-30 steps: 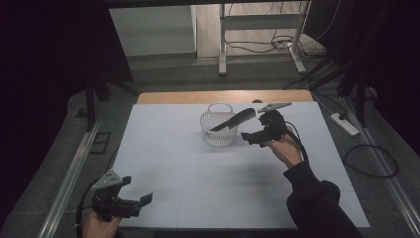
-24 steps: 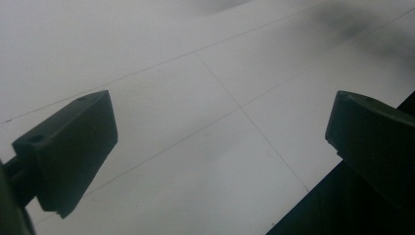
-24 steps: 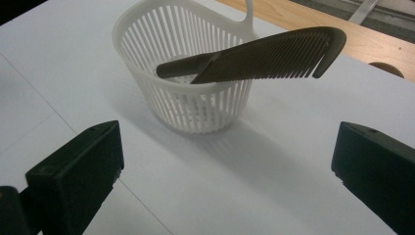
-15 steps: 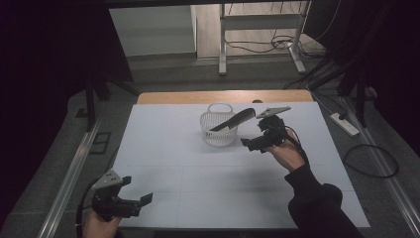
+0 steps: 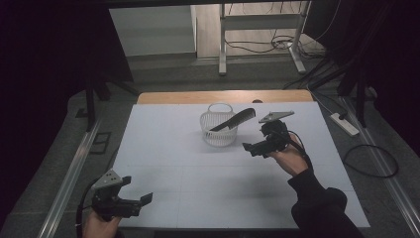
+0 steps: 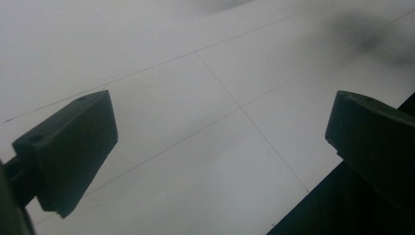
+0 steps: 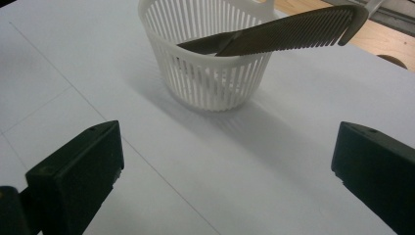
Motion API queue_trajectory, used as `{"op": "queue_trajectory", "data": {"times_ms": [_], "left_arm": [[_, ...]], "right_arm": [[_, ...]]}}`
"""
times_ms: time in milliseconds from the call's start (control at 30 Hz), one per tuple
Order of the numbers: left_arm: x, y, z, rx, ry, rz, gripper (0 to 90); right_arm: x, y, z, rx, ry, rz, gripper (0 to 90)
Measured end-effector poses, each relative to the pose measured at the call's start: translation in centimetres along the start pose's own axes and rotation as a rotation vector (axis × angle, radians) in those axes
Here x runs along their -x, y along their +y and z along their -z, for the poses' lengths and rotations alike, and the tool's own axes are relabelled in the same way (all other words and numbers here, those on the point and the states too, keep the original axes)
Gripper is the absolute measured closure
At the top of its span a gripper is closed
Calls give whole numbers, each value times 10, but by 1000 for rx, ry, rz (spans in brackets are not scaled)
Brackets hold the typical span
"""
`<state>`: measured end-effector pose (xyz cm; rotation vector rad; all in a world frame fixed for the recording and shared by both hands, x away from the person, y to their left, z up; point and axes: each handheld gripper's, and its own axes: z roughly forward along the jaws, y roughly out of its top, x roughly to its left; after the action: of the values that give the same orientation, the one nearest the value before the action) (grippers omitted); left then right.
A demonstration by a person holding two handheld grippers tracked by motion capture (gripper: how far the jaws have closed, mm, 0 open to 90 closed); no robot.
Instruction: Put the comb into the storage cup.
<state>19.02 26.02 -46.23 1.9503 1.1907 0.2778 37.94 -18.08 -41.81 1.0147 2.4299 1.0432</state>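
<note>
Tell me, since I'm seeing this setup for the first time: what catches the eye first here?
The small white slatted plastic basket at the far middle of the white table, with a long dark comb leaning out over its rim. Just beside it, the right gripper hovers with jaws wide apart. The left gripper sits open at the near-left table edge.

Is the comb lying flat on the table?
No, the comb leans inside the white basket, one end down in it and the toothed end sticking out over the rim.
</note>
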Motion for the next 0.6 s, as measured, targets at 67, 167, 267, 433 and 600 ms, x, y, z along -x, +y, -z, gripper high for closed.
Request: {"op": "queue_trajectory", "data": {"times_ms": [67, 167, 267, 433, 600], "left_arm": [[0, 0, 0, 0, 0, 0, 0], [0, 0, 0, 0, -1, 1, 0], [0, 0, 0, 0, -1, 1, 0], [0, 0, 0, 0, -1, 1, 0], [0, 0, 0, 0, -1, 1, 0]], "right_arm": [[0, -2, 2, 5, 6, -2, 0], [-1, -4, 5, 14, 11, -6, 0], [-2, -7, 8, 18, 13, -8, 0], [-3, -12, 10, 17, 9, -5, 0], [-4, -15, 11, 18, 8, -4, 0]]}}
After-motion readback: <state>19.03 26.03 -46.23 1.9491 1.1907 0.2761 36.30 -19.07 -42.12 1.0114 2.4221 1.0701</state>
